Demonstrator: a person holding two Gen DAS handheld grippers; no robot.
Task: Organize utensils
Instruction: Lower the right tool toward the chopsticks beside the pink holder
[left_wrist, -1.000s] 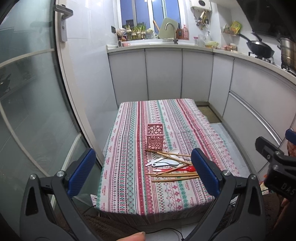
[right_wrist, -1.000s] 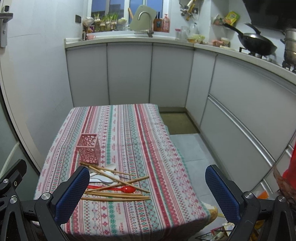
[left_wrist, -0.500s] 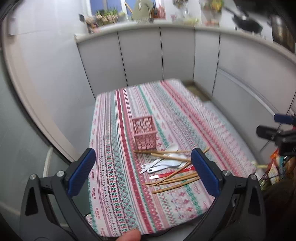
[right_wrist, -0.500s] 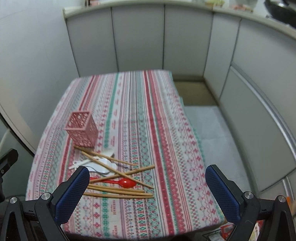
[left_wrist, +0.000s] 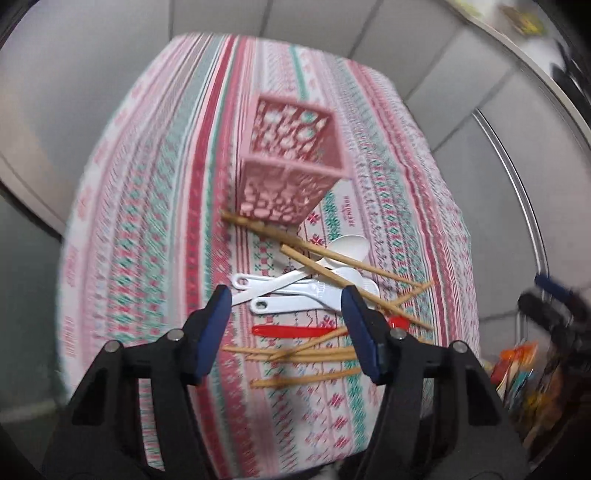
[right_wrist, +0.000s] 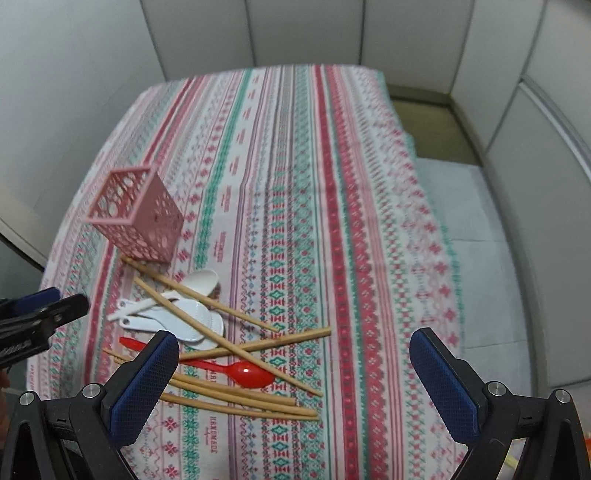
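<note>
A pink perforated holder stands upright on the striped tablecloth, also in the right wrist view. In front of it lies a pile of several wooden chopsticks, white spoons and a red spoon. The right wrist view shows the chopsticks, white spoons and red spoon too. My left gripper is open and empty, just above the pile. My right gripper is wide open and empty, above the pile's near side.
Grey cabinet fronts run behind and to the right of the table. A grey wall is on the left. Floor lies right of the table. Colourful packets sit low at the right.
Both grippers have come down and forward toward the utensil pile. The left gripper's fingers have narrowed. The pile and holder have not moved.
</note>
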